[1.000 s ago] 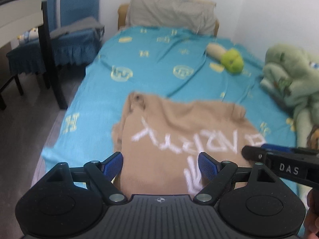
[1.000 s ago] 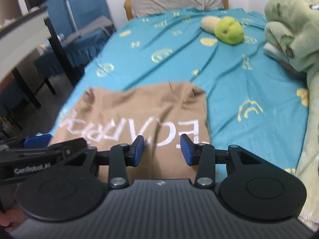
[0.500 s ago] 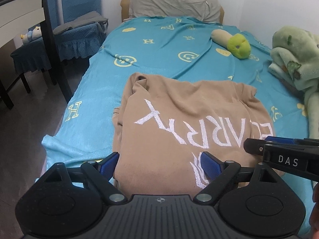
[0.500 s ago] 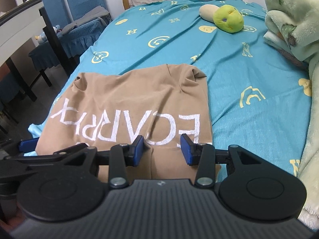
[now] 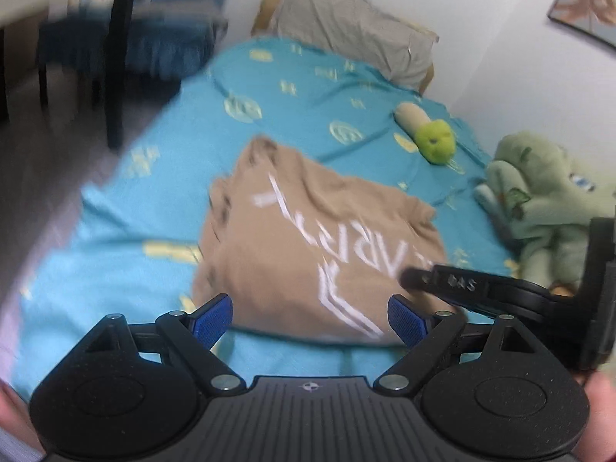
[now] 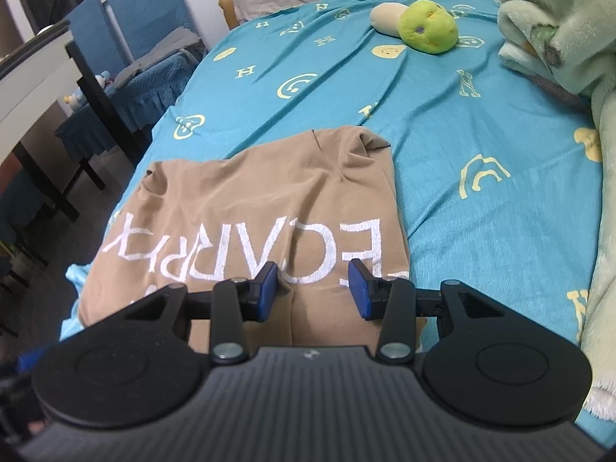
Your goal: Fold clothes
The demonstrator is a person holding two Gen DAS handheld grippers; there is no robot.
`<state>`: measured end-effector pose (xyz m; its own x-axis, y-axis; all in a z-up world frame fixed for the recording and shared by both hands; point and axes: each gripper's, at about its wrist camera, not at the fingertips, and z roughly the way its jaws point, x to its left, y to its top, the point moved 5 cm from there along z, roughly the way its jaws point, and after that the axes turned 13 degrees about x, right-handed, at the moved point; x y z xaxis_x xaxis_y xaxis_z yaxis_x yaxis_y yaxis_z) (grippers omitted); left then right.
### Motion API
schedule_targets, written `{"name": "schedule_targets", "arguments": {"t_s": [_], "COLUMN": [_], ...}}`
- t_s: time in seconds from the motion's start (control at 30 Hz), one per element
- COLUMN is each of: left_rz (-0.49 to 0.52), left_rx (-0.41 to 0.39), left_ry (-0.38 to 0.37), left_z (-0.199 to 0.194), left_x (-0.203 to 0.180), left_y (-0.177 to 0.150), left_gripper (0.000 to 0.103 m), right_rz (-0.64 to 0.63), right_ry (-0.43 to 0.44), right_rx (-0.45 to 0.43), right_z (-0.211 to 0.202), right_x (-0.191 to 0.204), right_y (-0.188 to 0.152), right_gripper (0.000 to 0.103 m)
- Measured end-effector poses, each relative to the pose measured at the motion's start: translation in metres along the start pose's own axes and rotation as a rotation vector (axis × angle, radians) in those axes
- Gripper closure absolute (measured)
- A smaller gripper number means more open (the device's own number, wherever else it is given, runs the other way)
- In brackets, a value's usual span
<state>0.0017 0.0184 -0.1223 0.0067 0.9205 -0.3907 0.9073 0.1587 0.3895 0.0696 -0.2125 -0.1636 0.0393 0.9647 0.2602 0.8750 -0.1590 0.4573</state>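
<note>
A tan garment [image 5: 308, 246] [image 6: 250, 211] with white lettering lies folded flat on the bed's blue sheet [image 5: 269, 115] [image 6: 462, 134], near the foot end. My left gripper [image 5: 310, 319] is open, hovering just short of the garment's near edge with nothing between its blue pads. My right gripper [image 6: 312, 288] is open above the garment's near right part, also holding nothing. In the left wrist view the right gripper's black finger [image 5: 454, 281] reaches in from the right over the garment. The left wrist view is blurred by motion.
A green and beige plush toy [image 5: 433, 134] [image 6: 419, 25] lies further up the bed. A pale green fleece blanket [image 5: 550, 200] [image 6: 558, 27] is piled along the right side. A grey pillow [image 5: 354, 27] is at the headboard. Blue chairs [image 6: 146, 38] and a dark table stand left.
The left gripper has swung left and pulled back, so the garment now sits right of centre and blurred. The right gripper has barely moved, edging slightly closer. Both stay open.
</note>
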Motion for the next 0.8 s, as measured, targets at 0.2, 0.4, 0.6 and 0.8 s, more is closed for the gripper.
{"name": "schedule_targets", "arguments": {"t_s": [0.2,0.4,0.6,0.8], "left_rz": [-0.228,-0.485,-0.526,-0.576], "left_rx": [0.127,0.111,-0.033,0.044], "left_ry": [-0.16,-0.254,-0.432,-0.339], "left_z": [0.033,0.05,0.032,0.059], "left_x": [0.025,0.059,0.06,0.067], "left_y": [0.004,0.011,0.016,0.013], "left_gripper": [0.014,0.02,0.019,0.035], "right_rz": [0.015,0.068,0.151,0.234], "right_ry": [0.004,0.031,0.083,0.141], "right_rx": [-0.002,-0.006,-0.013,-0.025], "right_z": [0.001,0.001,-0.002,-0.007], "right_x": [-0.001,-0.006,-0.015,-0.022], "right_y": [0.0,0.001,0.001,0.002], "right_gripper": [0.06,0.06,0.06,0.06]}}
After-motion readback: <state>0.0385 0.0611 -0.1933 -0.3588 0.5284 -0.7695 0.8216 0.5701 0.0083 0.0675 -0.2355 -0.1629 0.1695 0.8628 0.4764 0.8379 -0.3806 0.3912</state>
